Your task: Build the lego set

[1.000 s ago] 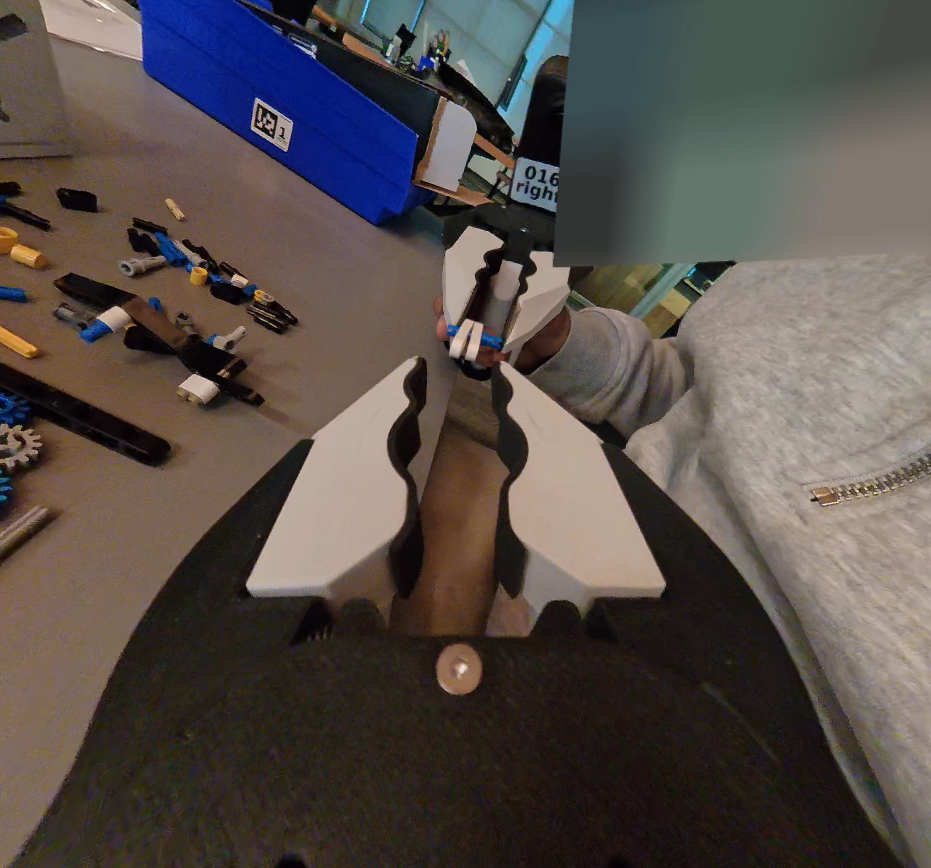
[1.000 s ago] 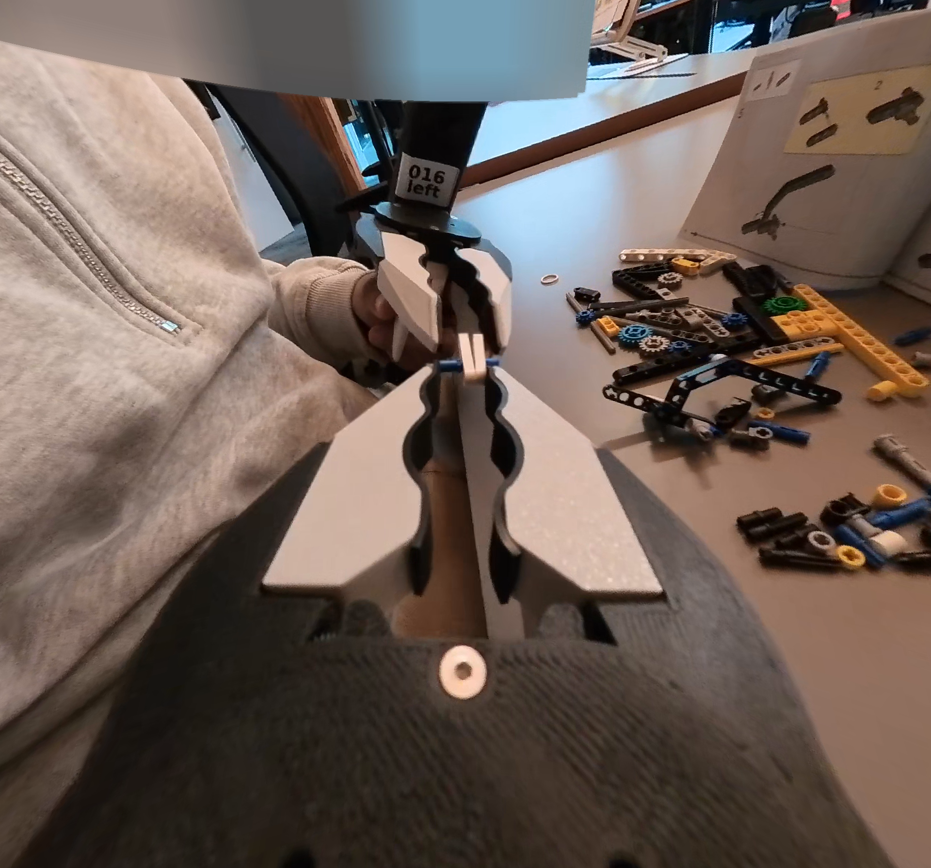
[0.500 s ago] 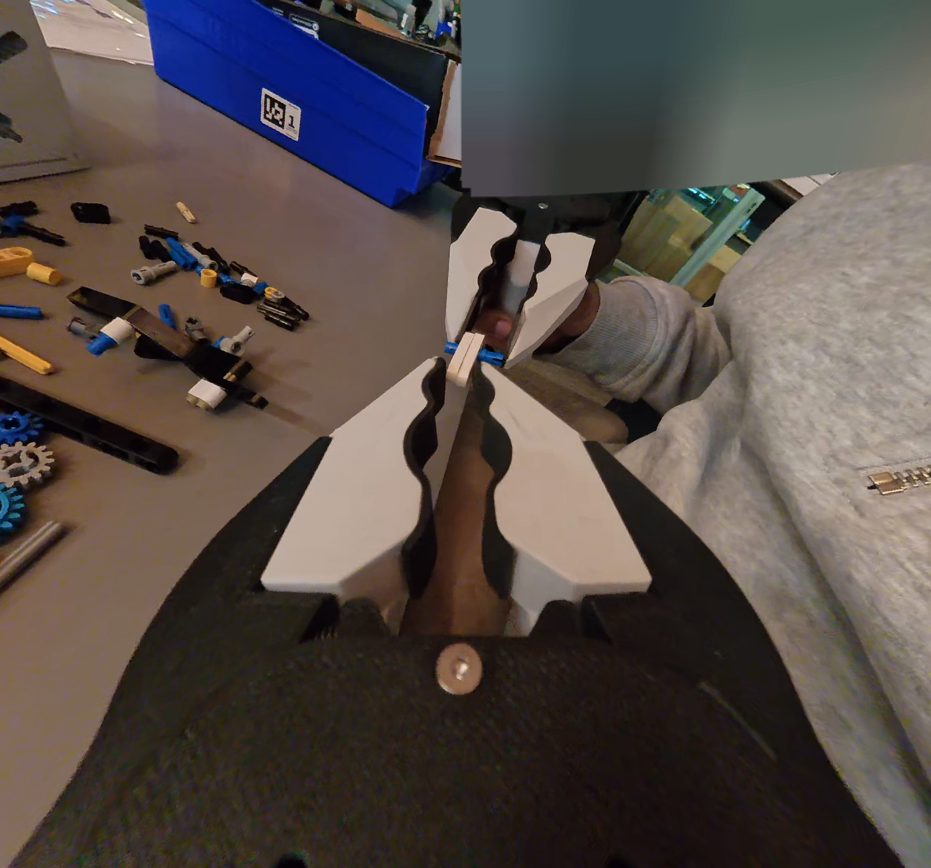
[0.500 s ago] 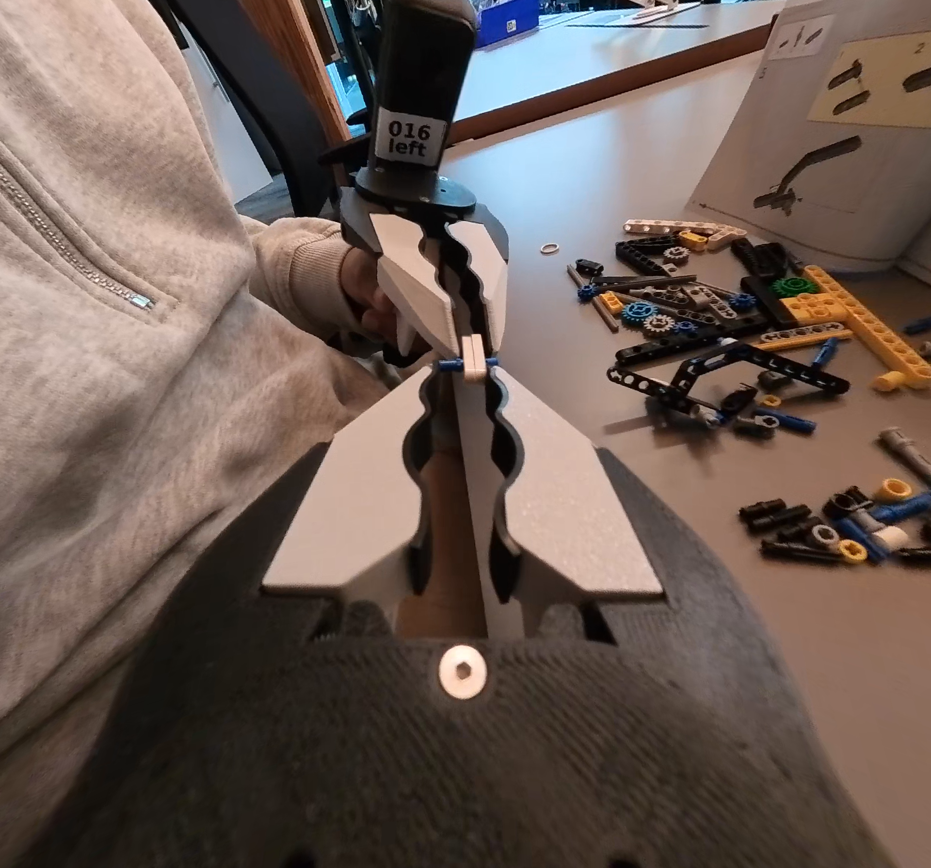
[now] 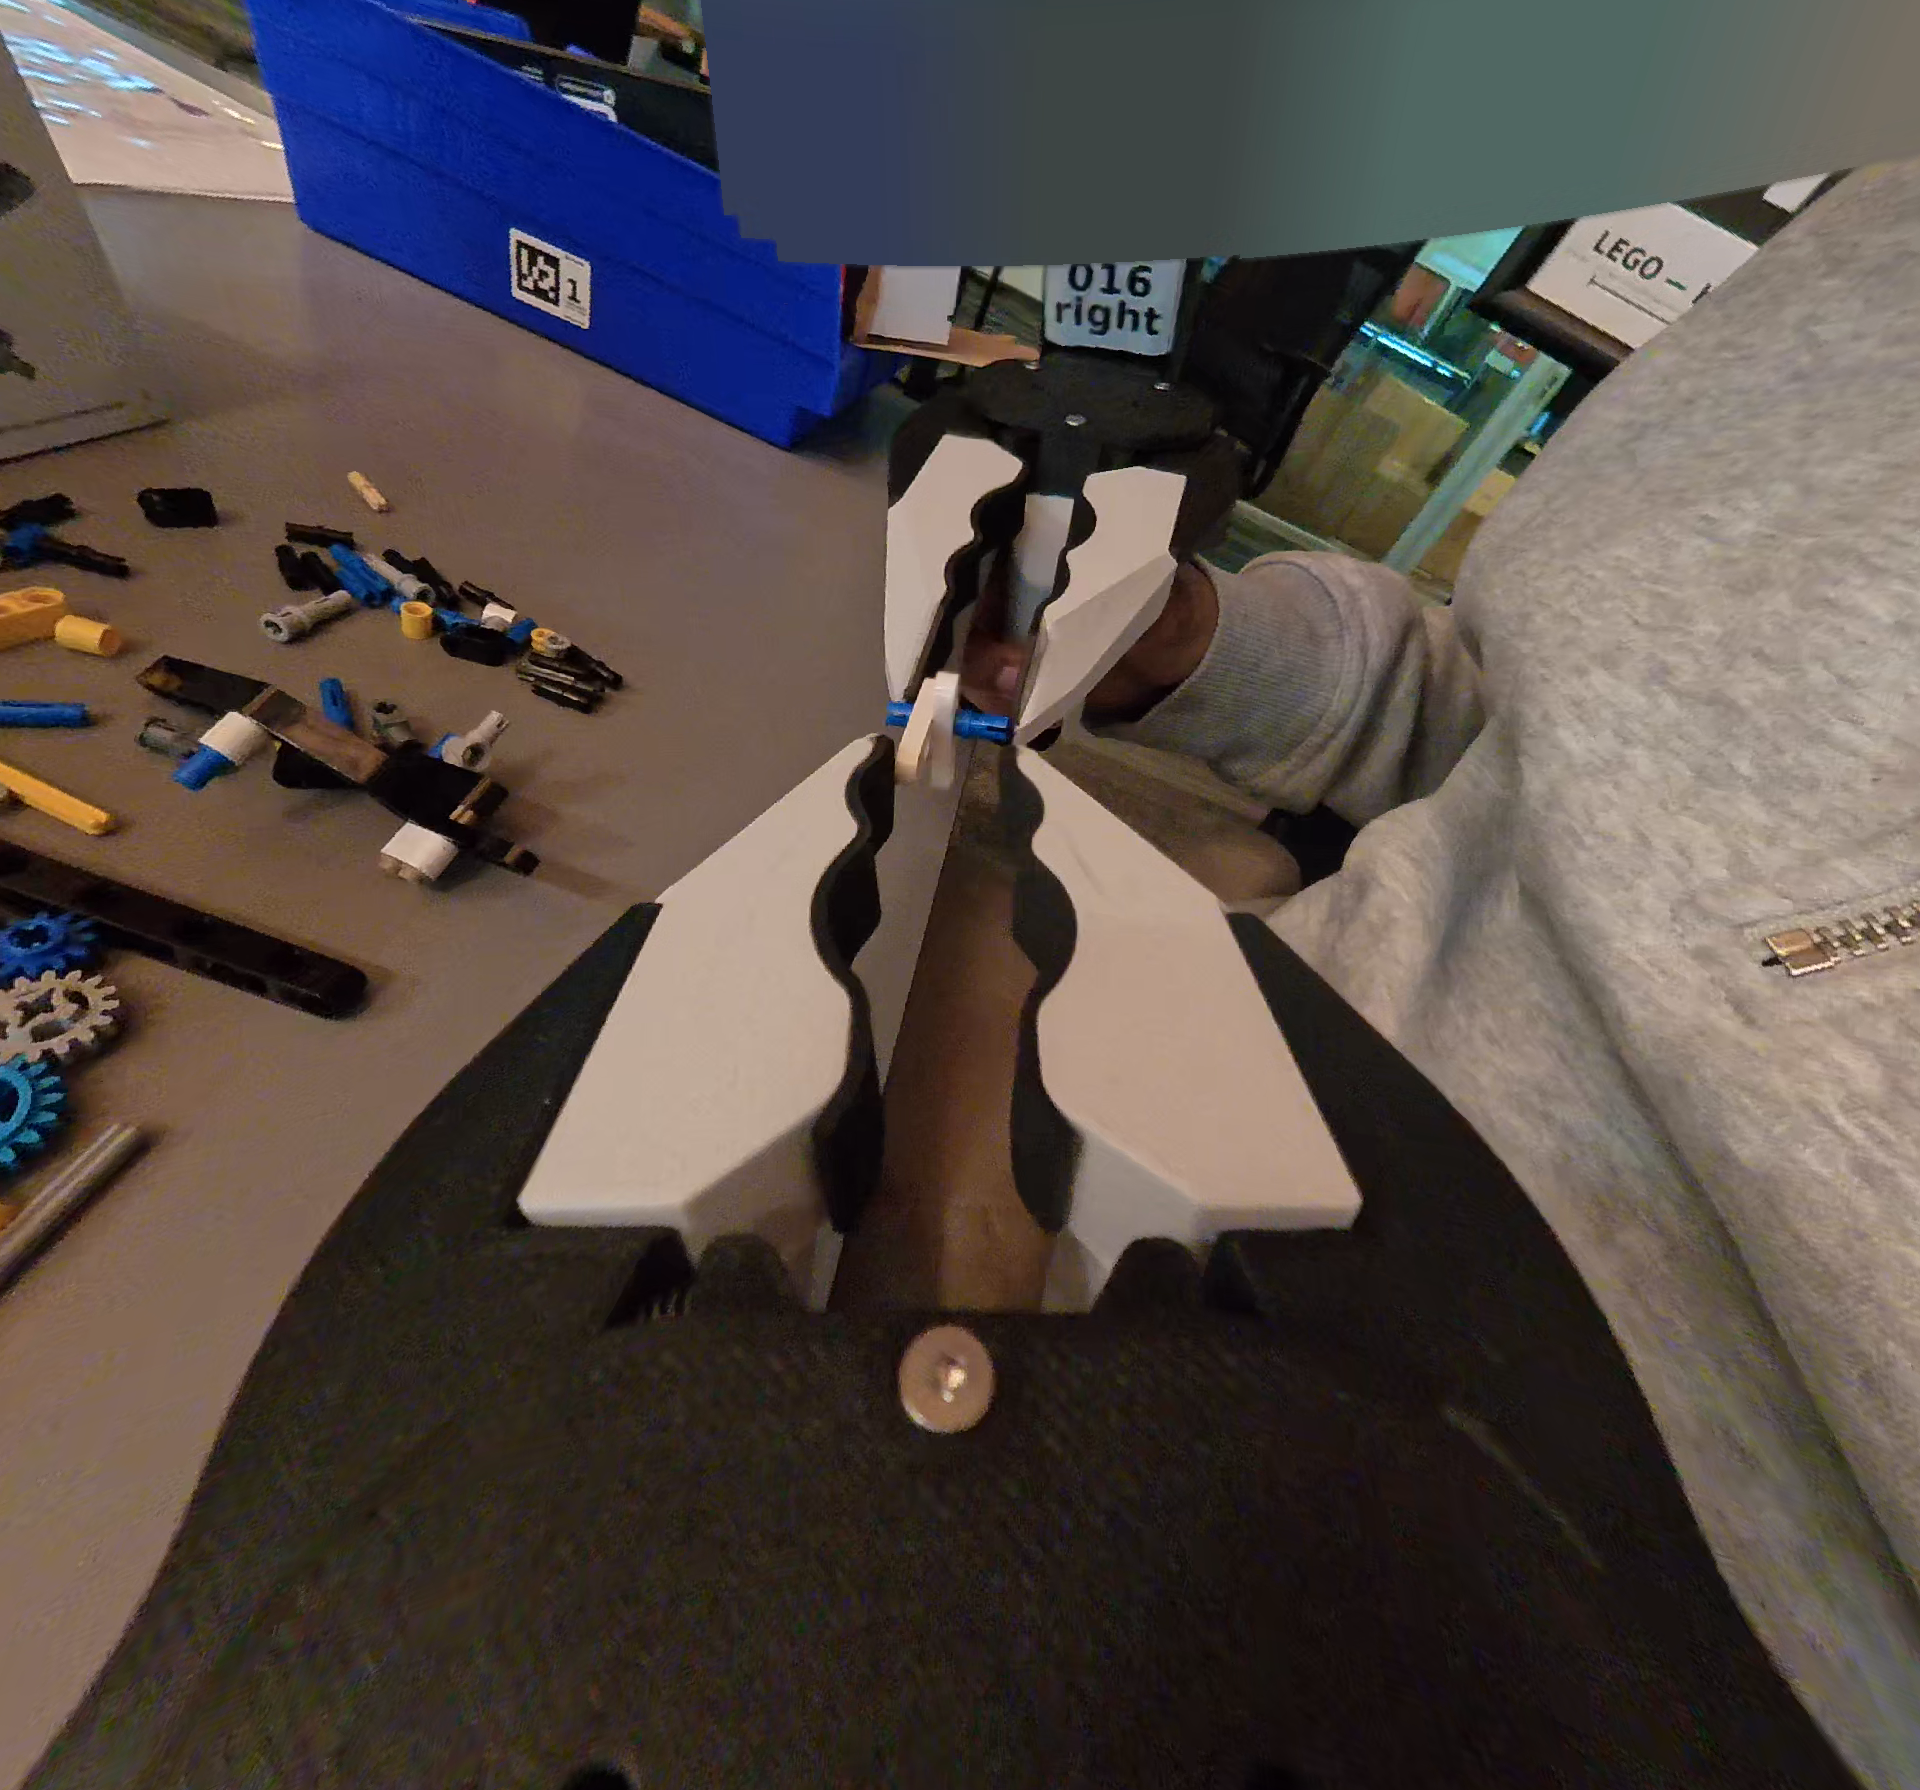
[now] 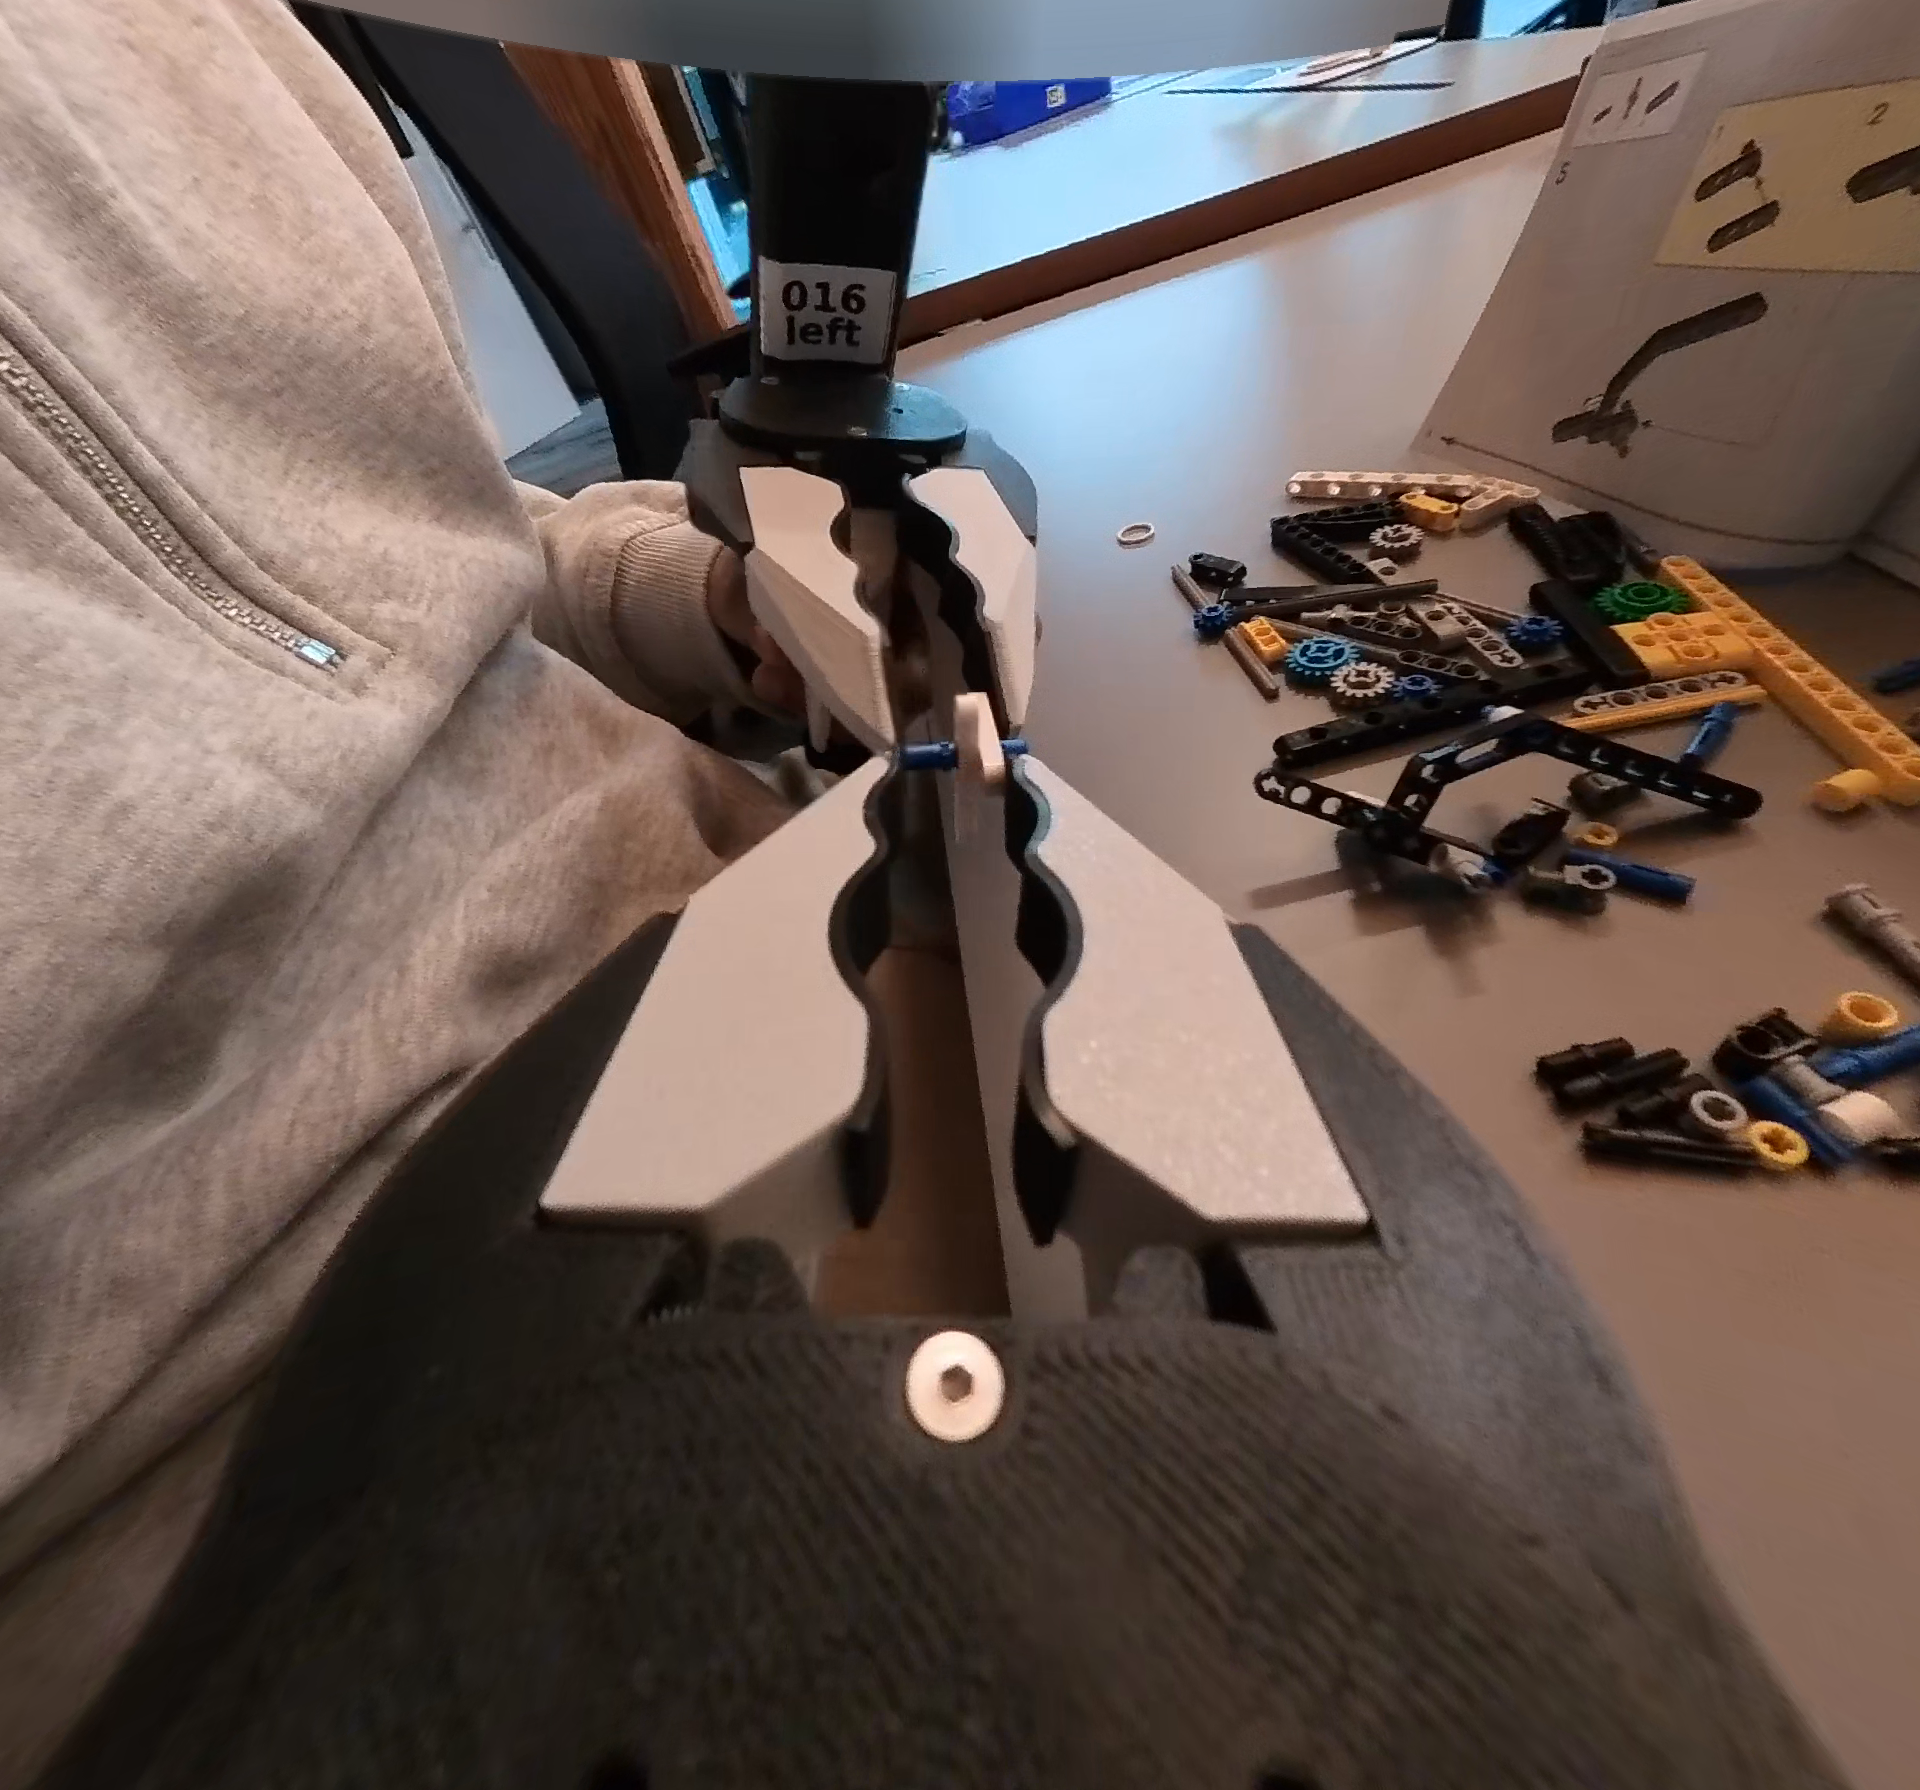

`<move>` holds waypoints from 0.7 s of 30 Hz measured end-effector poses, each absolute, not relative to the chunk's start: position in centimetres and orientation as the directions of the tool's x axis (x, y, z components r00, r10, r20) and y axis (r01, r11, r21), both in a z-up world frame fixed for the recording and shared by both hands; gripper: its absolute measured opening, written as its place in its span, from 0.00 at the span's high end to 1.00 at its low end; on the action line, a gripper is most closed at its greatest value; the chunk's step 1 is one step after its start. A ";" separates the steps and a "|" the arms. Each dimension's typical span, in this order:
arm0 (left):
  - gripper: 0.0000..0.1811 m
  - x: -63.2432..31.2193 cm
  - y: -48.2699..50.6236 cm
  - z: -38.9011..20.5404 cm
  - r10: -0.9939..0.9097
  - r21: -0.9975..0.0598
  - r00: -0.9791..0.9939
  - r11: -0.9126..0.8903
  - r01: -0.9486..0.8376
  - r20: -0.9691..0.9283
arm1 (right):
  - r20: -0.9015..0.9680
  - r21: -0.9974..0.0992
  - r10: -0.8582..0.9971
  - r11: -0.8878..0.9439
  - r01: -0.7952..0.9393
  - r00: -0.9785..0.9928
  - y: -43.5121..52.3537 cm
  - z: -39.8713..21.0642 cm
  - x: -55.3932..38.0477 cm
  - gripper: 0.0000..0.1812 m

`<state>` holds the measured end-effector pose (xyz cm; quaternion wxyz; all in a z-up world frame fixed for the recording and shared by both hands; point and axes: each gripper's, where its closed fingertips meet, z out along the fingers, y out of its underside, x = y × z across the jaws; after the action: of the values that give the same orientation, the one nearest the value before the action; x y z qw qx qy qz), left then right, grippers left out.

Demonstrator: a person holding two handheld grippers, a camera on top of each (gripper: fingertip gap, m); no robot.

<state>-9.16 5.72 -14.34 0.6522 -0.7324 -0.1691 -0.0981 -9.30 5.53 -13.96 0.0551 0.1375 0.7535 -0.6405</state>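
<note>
Lego sub-assembly [image 5: 940, 727] is located in mid-air between the two opposed tools, off the near edge of the table [image 5: 644, 514] and in front of the person's grey sweatshirt. It consists of a small white piece [image 6: 975, 738] threaded on a blue pin [image 5: 982, 724].

The pin's long axis is set crosswise to both tools, spanning the gap at the tips of the right gripper [image 6: 954, 772]. That gripper is narrowed onto the pin, apparently clamping it end to end.

The left gripper [image 5: 948, 758] is presented tip to tip against it, jaws narrow. The white piece lies just beside the inner edge of its own left finger. Whether it is gripped cannot be told.

The white piece is seated off-centre on the pin, with more blue exposed on the side toward the person's body. The coming move is judged to be a push or pull along the pin's axis, square to both tools.

Loose parts [image 6: 1455, 660] are spread on the table well apart from the work.
</note>
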 end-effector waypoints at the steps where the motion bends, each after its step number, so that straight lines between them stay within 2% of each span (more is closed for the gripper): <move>1: 0.89 -9.1 5.7 -14.4 0.117 -0.925 0.927 -0.096 0.367 0.356 | -0.267 -0.948 0.134 0.140 0.285 -0.954 5.5 -14.0 -9.3 0.91; 10: 0.83 -9.3 6.2 -15.6 0.193 -0.952 0.956 -0.167 0.255 0.222 | -0.340 -0.937 0.102 0.050 0.346 -0.935 5.6 -12.8 -9.4 0.91; 16: 0.86 -9.9 6.4 -15.1 0.266 -0.971 0.951 -0.133 0.201 0.161 | -0.381 -0.924 0.077 0.013 0.383 -0.921 5.3 -12.4 -9.3 0.91; 21: 0.89 -10.2 6.1 -14.9 0.259 -0.966 0.946 -0.112 0.232 0.197 | -0.380 -0.924 0.091 0.007 0.382 -0.921 5.6 -12.4 -9.6 0.91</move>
<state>-10.17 6.10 -14.89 0.6458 -0.7455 -0.1647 0.0106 -9.59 5.58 -12.38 0.1064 0.1685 0.7017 -0.6841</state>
